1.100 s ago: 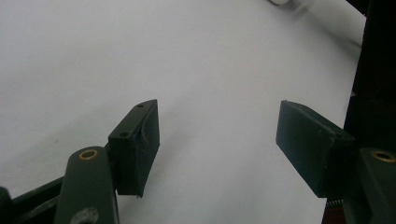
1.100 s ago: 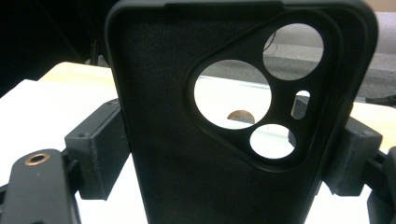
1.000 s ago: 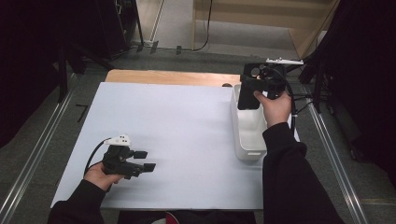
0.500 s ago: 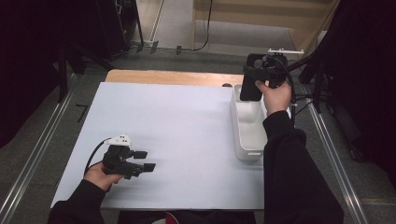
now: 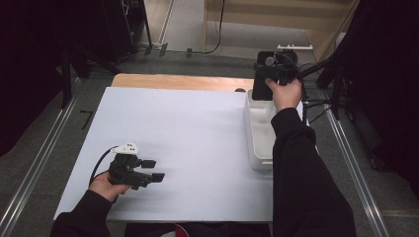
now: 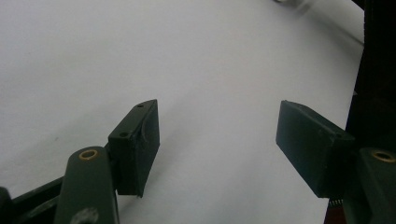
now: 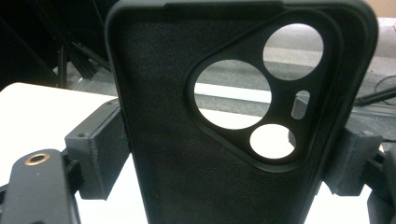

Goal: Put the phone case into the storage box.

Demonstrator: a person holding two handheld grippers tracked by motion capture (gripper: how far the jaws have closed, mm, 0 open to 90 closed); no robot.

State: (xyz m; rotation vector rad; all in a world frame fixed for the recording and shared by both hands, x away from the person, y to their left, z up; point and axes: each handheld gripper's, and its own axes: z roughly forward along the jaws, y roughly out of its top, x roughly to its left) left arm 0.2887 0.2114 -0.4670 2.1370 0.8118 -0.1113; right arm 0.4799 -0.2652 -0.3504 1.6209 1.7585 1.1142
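White sheet (image 5: 188, 138) spread flat across the middle, over a wooden tabletop (image 5: 178, 81) left bare as a strip at 12 o'clock. At 3 o'clock, on the sheet's edge, a long white bin (image 5: 257, 143). Metal floor rails at 9 o'clock (image 5: 34, 168) and 3 o'clock (image 5: 353, 168).

Wide bare white table top (image 5: 197, 133) across the middle and left, open to passage from near edge to far. Blocked at the right by a white bin (image 5: 259, 133) along the table's right edge, with a sleeve (image 5: 301, 163) lying over its near end. Above the bin's far end, a black phone case (image 5: 262, 81) clamped upright in the right gripper (image 5: 269, 74). Near left corner taken by the left gripper (image 5: 148, 170), jaws apart just over the surface.
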